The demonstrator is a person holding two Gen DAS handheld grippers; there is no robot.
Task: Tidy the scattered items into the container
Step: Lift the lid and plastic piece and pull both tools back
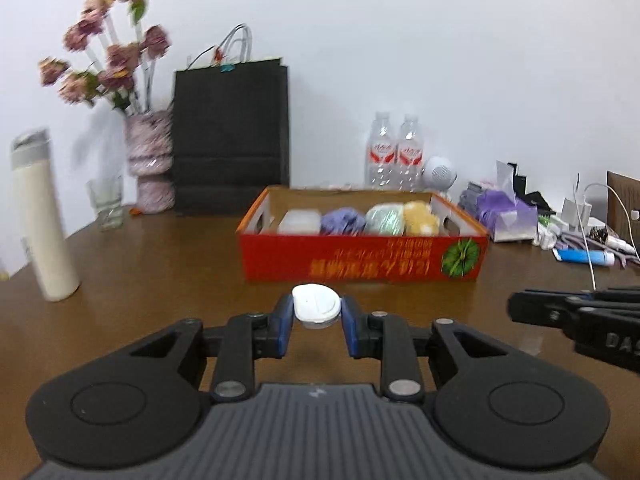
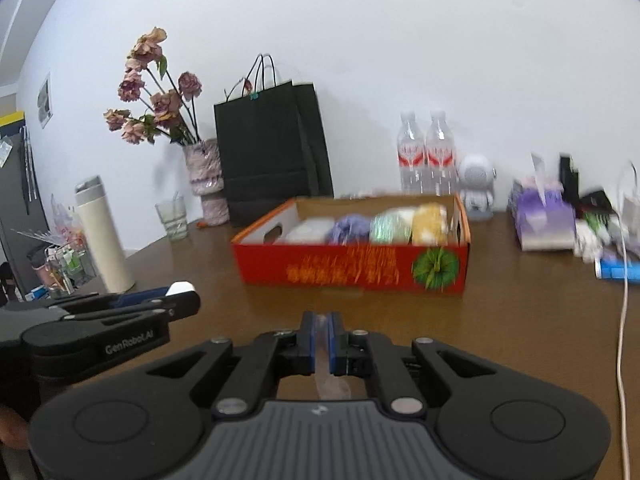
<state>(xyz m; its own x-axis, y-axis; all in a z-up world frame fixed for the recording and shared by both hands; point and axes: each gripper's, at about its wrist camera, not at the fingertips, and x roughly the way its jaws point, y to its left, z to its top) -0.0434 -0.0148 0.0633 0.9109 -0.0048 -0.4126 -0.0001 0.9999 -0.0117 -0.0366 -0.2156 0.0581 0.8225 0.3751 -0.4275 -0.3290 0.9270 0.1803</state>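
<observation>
A red cardboard box (image 1: 360, 258) stands open on the brown table and holds a clear case, a purple ball, a green ball and a yellow ball in a row. It also shows in the right wrist view (image 2: 352, 268). My left gripper (image 1: 316, 312) is shut on a small white-lidded container (image 1: 316, 306), held just in front of the box. My right gripper (image 2: 321, 336) is shut on a thin clear plastic item (image 2: 330, 386), its jaws almost touching, also short of the box. The left gripper appears at the left of the right wrist view (image 2: 176, 298).
A cream flask (image 1: 42, 216), a glass (image 1: 106, 204), a flower vase (image 1: 150, 160) and a black paper bag (image 1: 232, 136) stand at the left and back. Two water bottles (image 1: 394, 154), a white speaker, a tissue pack (image 1: 508, 212), cables and small clutter sit at the right.
</observation>
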